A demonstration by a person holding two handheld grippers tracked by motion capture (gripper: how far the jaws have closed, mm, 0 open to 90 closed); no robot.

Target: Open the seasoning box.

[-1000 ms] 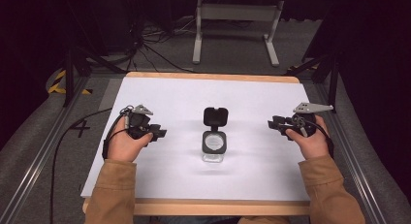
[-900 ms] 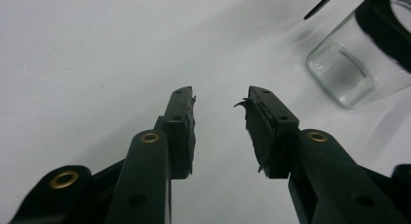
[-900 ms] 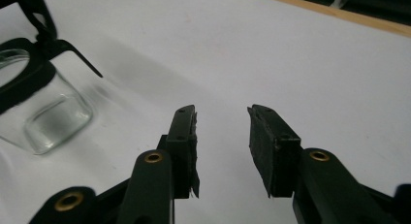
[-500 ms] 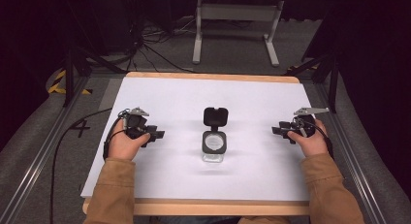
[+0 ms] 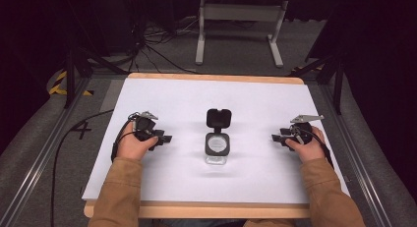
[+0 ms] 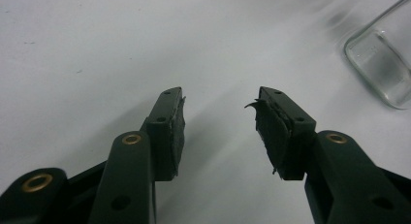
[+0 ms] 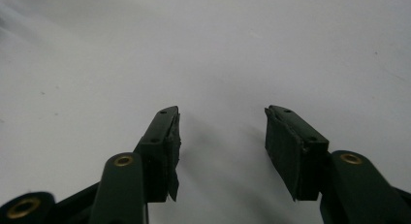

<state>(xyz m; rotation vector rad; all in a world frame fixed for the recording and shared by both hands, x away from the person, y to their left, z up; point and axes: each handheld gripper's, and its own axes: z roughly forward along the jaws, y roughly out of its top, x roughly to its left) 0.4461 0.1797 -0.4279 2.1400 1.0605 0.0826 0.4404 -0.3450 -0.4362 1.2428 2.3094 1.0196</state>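
Note:
A clear glass jar (image 5: 217, 147) with its black hinged lid (image 5: 219, 118) flipped open stands at the middle of the white table (image 5: 187, 99). My left gripper (image 5: 164, 138) rests on the table to the jar's left, jaws open and empty, pointing toward it. A corner of the jar (image 6: 383, 64) shows at the upper right of the left gripper view, beyond the open left gripper (image 6: 220, 110). My right gripper (image 5: 275, 137) sits to the jar's right, also open with nothing between its pads (image 7: 222, 127).
The table's wooden front edge (image 5: 206, 210) lies near the person's sleeves. Metal rails (image 5: 44, 153) run along both sides. Cables (image 5: 147, 45) and a white stand (image 5: 241, 13) lie on the floor behind the table.
The right gripper has dropped lower toward the table and drawn slightly back. The left gripper has barely shifted. The jar has not moved.

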